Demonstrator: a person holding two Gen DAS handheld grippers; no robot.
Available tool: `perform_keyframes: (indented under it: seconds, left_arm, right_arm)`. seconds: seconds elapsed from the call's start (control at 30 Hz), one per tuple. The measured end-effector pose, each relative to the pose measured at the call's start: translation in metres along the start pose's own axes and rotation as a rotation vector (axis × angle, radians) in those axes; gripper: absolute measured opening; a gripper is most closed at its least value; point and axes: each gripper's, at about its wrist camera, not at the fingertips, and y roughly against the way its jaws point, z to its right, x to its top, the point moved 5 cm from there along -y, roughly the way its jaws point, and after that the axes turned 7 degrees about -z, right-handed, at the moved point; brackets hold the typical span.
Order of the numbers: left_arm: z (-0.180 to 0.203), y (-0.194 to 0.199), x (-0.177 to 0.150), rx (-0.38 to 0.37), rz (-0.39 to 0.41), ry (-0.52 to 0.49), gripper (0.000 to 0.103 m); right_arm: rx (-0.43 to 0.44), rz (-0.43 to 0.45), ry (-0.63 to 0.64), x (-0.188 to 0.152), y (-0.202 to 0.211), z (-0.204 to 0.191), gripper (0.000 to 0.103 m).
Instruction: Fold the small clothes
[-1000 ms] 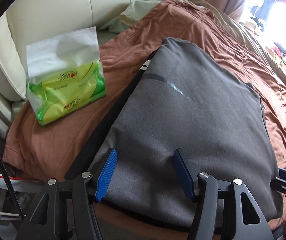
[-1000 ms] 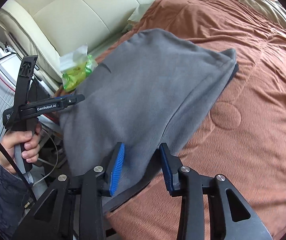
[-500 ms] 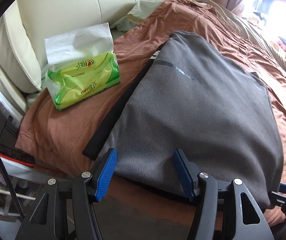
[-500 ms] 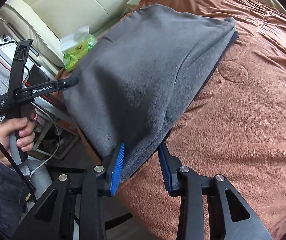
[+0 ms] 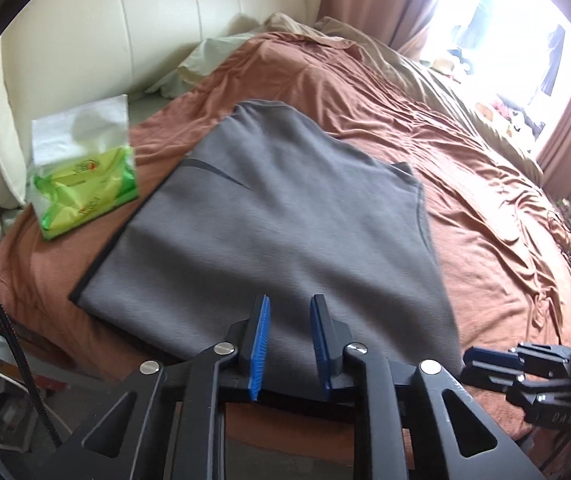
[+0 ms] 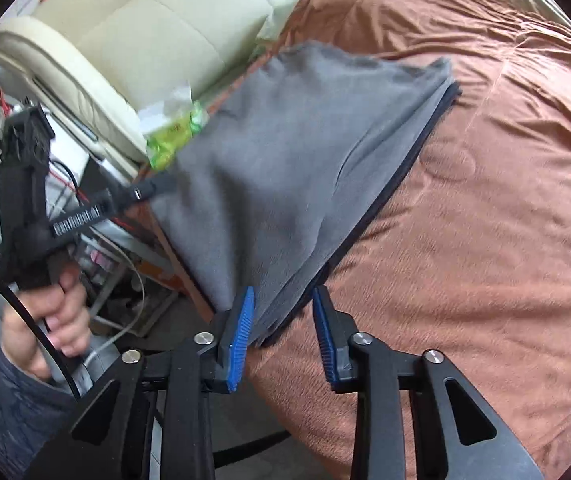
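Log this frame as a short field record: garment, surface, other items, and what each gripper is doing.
garment: grey folded garment, lying flat with a dark trim along its edges
surface: brown bedspread on a bed with a cream padded headboard
other items: green tissue pack left of the garment, near the headboard
left gripper: jaws apart, over the garment's near edge, nothing gripped
right gripper: jaws apart, garment's near corner between them, no grip visible
fold state: looks folded; whether further folds remain cannot be told
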Motion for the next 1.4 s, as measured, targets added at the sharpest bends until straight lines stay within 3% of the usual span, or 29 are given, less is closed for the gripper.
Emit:
perform_keyframes:
  seconds: [0.2, 0.63, 0.97, 1.13, 1.3, 1.4]
  left_arm:
    - [0.014, -0.017, -0.009, -0.020, -0.018, 0.019, 0.017]
    - [0.009, -0.028, -0.041, -0.029, -0.040, 0.056, 0.017]
    - [0.007, -0.019, -0.051, -0.072, -0.029, 0.098, 0.017]
    - [0.012, -0.001, -0.052, -0.116, -0.019, 0.152, 0.017]
    - [0.034, 0.025, -0.052, -0.105, 0.005, 0.121, 0.022]
    - [0.045, 0.040, -0.054, -0.099, 0.026, 0.131, 0.037]
  right_arm:
    - [0.004, 0.045, -0.069, 0.016, -0.004, 0.026, 0.022]
    - [0.141, 0.102, -0.137, 0.028, -0.016, 0.034, 0.022]
    - [0.036, 0.049, -0.117, 0.018, -0.029, 0.031, 0.022]
    - [0.038, 0.047, -0.076, 0.013, -0.001, 0.014, 0.022]
    - [0.064, 0.107, -0.063, 0.004, 0.050, 0.007, 0.023]
    - [0.042, 0.114, -0.059, -0.010, 0.075, 0.011, 0.041]
